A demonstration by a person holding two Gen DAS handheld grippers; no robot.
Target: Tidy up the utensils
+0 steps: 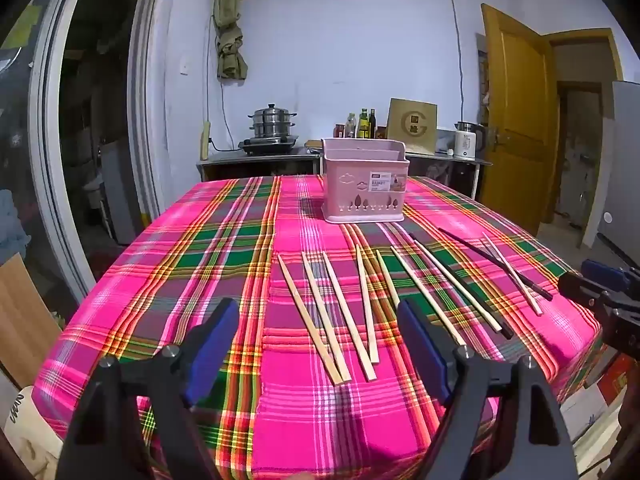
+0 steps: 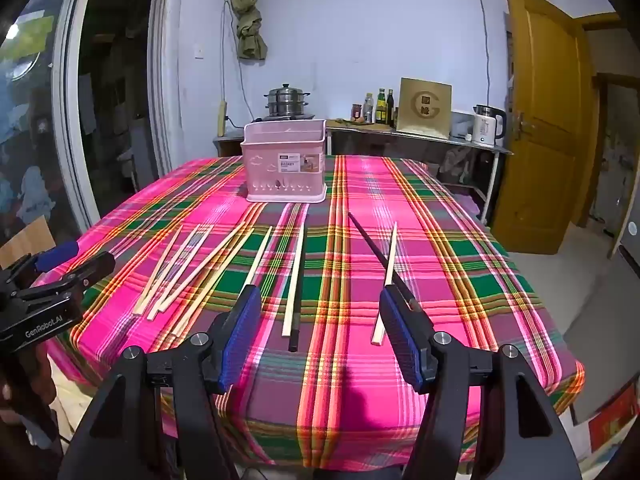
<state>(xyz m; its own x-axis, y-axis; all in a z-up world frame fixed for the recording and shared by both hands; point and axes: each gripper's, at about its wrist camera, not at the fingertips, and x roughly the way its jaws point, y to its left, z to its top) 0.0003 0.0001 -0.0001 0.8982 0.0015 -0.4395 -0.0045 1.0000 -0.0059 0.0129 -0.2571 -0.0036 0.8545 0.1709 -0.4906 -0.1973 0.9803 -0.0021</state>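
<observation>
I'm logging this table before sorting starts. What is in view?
Light wooden chopsticks: eight, pale, loose on the table's near half.
Black chopsticks: two, towards the right, one crossed by a pale one.
Basket: one, pink, far middle of the table.
Tablecloth: one, pink-green plaid, covers the table.
Steamer pot: one, steel, back counter.
Bottles: several, back counter.
Kettle: one, white, counter right.
Left tongs: black, blue pads, open, empty.
Right tongs: same, open, empty.
</observation>
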